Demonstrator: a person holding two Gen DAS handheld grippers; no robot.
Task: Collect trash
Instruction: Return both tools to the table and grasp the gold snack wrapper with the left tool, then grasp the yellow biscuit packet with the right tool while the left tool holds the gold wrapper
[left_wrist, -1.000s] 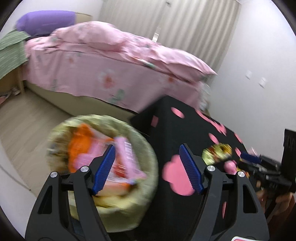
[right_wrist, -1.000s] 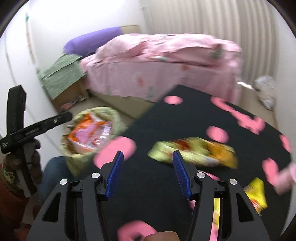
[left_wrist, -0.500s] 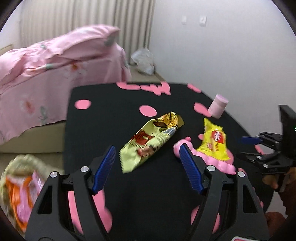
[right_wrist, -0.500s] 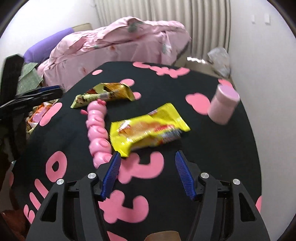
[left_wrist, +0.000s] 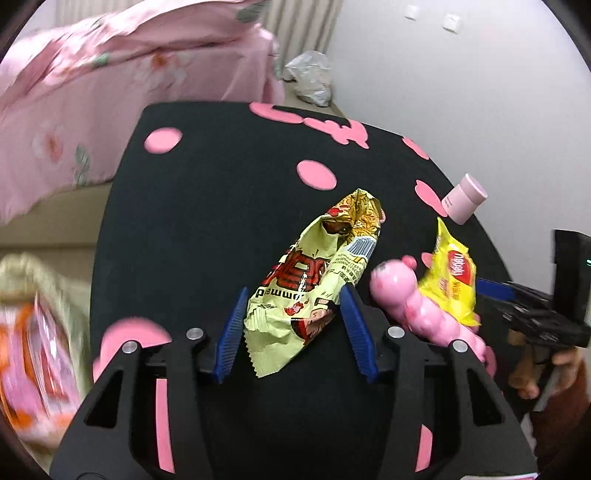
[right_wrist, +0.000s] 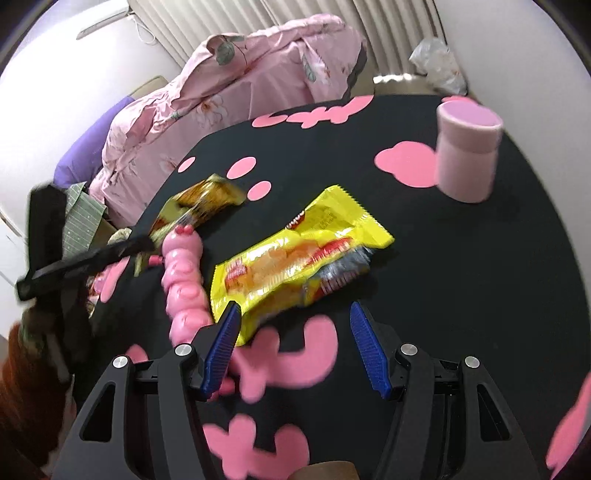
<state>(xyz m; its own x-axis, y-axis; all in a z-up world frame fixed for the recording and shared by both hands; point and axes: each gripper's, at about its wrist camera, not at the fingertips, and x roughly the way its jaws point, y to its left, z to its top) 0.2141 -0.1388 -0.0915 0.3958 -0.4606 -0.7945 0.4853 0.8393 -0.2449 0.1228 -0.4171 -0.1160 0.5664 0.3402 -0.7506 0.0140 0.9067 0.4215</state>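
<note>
A pale green snack wrapper (left_wrist: 317, 280) lies on the black table with pink shapes (left_wrist: 207, 206). My left gripper (left_wrist: 293, 325) is open, its blue fingers on either side of the wrapper's near end. A yellow snack packet (right_wrist: 295, 258) lies in front of my right gripper (right_wrist: 295, 343), which is open just short of it. The packet also shows in the left wrist view (left_wrist: 452, 277). A woven trash basket (left_wrist: 33, 332) with wrappers in it sits off the table's left edge.
A pink caterpillar toy (right_wrist: 184, 280) lies between the two wrappers. A pink cylindrical jar (right_wrist: 467, 155) stands at the table's far right. A bed with pink bedding (left_wrist: 110, 92) is beyond the table. A white bag (left_wrist: 308, 79) lies on the floor by the wall.
Both grippers swung from the basket to the table. The left has closed in around the green wrapper's end; the right has come closer to the yellow packet.
</note>
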